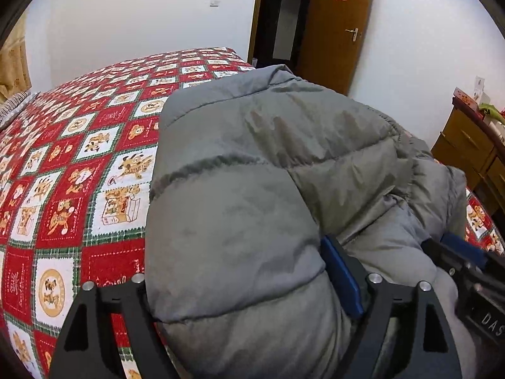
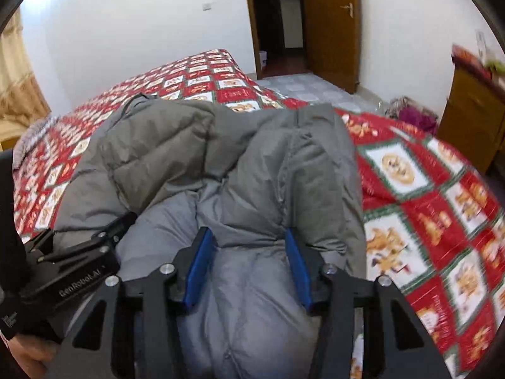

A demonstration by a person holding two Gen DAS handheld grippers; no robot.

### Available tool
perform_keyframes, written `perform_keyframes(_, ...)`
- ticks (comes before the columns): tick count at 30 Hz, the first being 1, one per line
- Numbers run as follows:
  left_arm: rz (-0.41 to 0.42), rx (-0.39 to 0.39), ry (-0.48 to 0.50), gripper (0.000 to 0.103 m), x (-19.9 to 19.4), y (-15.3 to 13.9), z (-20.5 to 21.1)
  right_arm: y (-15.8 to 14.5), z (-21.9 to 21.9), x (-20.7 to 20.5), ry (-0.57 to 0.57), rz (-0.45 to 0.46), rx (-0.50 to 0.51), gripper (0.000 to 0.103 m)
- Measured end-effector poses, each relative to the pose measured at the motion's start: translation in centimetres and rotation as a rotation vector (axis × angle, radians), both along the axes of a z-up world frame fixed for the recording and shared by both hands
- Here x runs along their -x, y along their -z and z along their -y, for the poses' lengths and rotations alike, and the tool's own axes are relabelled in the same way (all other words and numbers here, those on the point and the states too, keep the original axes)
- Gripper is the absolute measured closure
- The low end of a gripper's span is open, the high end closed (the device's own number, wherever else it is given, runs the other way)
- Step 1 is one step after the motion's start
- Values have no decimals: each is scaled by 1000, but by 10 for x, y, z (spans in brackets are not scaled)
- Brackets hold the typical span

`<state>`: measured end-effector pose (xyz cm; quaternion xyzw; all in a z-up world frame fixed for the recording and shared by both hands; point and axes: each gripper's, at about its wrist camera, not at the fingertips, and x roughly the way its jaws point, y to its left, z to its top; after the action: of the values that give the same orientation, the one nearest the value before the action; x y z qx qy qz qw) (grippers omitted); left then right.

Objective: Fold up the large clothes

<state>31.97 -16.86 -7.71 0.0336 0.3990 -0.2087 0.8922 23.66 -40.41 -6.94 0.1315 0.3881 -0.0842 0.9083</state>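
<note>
A thick grey puffer jacket [image 1: 252, 164] lies bunched and partly folded on the bed. In the left wrist view a fat roll of it fills the wide gap of my left gripper [image 1: 240, 259]. The right blue pad [image 1: 341, 274] rests beside the roll and the left finger is hidden under it, so I read these jaws as open. In the right wrist view the jacket [image 2: 176, 145] has a padded fold gathered between both blue pads of my right gripper [image 2: 249, 237], which is shut on it. Each gripper shows at the edge of the other's view [image 1: 464, 252] [image 2: 94, 246].
The bed carries a red, white and green checked quilt [image 1: 63, 158] [image 2: 426, 205]. A wooden door [image 1: 337, 31] stands ajar behind it, and a wooden cabinet [image 1: 467, 145] stands at the right. Purple cloth [image 2: 413, 113] lies on the floor. A hand [image 2: 19, 353] shows at the lower left.
</note>
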Motion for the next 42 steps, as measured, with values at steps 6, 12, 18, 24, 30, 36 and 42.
perform_keyframes(6,-37,0,-5,7,-15,10,4,15,0,-4,22,-6,25,52)
perform_keyframes(12,-144,52,-10,1,-25,17,-7,16,-11,-11,35,-17,84,52)
perform_keyframes(18,-36,-21,16,1,19,-20,-48,5,-16,3,44,5,125,45)
perform_keyframes(24,90,-140,-8,1,73,-45,-80,-29,-27,64,105,109,105,3)
perform_keyframes(30,88,-101,-13,1,121,-42,-99,-41,-48,109,103,109,107,3)
perform_keyframes(36,84,-132,-69,1,157,-36,-118,-40,-68,142,107,85,144,2)
perform_keyframes(42,124,-111,-61,1,197,-49,-137,-47,-87,181,109,130,173,1)
